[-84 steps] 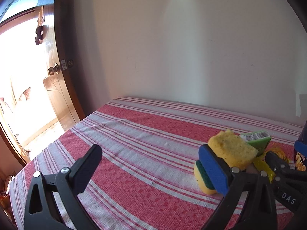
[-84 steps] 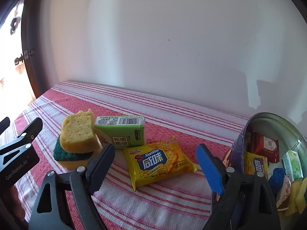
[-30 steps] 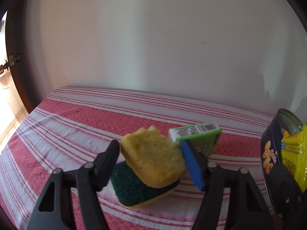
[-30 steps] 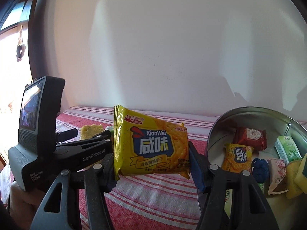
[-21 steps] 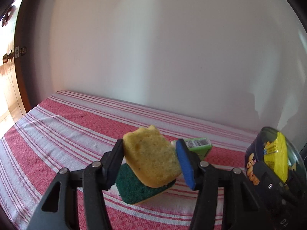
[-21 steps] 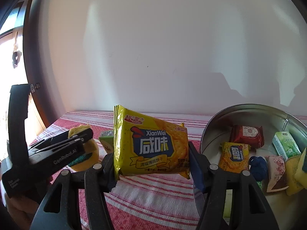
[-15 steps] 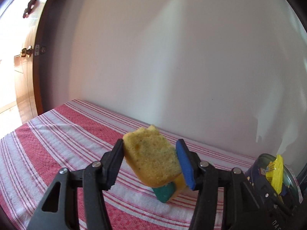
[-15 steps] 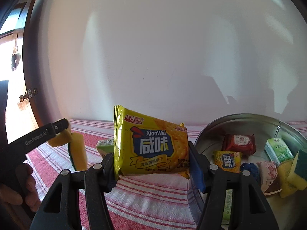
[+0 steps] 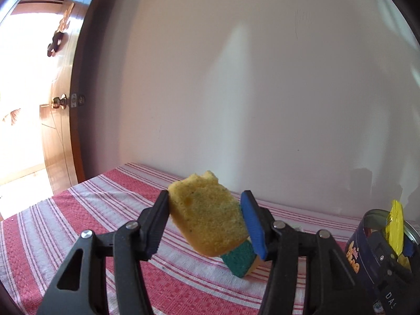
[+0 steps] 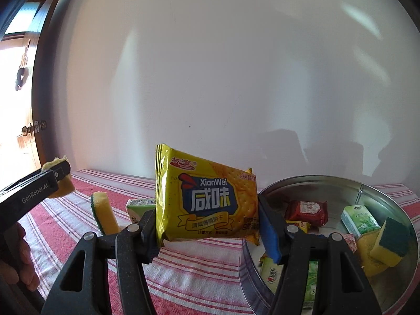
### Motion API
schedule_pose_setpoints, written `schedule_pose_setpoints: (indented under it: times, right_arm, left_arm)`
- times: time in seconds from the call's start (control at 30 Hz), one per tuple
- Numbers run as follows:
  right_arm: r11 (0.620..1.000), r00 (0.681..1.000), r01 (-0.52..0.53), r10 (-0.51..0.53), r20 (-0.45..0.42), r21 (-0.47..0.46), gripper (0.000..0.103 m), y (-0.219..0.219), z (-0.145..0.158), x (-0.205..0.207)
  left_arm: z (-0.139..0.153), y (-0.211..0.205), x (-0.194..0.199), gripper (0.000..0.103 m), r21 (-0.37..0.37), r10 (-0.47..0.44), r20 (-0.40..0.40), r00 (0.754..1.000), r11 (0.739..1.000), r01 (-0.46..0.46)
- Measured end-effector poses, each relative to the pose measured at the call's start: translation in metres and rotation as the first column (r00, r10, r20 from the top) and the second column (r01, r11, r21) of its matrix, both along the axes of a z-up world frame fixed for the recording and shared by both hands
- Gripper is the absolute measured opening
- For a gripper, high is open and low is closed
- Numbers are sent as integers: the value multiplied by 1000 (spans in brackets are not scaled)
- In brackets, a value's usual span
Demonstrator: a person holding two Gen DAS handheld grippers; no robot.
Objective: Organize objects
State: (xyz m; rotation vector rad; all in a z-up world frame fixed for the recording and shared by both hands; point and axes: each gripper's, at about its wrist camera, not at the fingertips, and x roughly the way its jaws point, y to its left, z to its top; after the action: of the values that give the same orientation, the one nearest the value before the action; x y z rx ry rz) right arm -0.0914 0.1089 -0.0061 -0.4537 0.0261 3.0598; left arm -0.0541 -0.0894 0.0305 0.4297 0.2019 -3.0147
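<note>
My left gripper is shut on a plain yellow sponge and holds it above the red-striped cloth. A yellow-and-green sponge stands on edge on the cloth behind it; it also shows in the right wrist view. My right gripper is shut on a yellow XianWei cracker packet, held in the air beside the round metal tin. A green box lies on the cloth behind the packet.
The tin holds several snack packets, a green carton and a sponge. A white wall rises right behind the table. A wooden door stands open at the left. The tin's dark outer wall shows at the right.
My left gripper closed on the yellow sponge and lifted it off the green-backed sponge, which tipped onto its edge. My right gripper picked up the cracker packet and moved it towards the tin.
</note>
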Motion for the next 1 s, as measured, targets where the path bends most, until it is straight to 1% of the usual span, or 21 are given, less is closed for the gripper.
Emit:
schedule_pose_setpoints:
  times: [0.1,0.3,0.47,0.7,1.0]
  right_arm:
    - [1000,1000,1,-1,2,0,64,2,-2,3]
    - [1000,1000,10,-10,10,-10,64,7,-4,13]
    - [1000,1000,11,-11,10,-9,64,8,-5,22]
    - [1000,1000,11,-11,16,-15,64,12,-4,32]
    - [999,999,41,-40,23,-28,64,23,-1,44]
  left_arm:
    - [-2,1,5,55,-24,1,-5,1000,1000,-1]
    - [-13,22,6,55,-78,-47,33,998,996,50]
    - [-20,37,11,55,-120,-58,53,997,991,64]
    - [-25,46,15,55,-142,-64,66,996,987,73]
    - [-27,55,23,55,-146,-79,72,994,985,89]
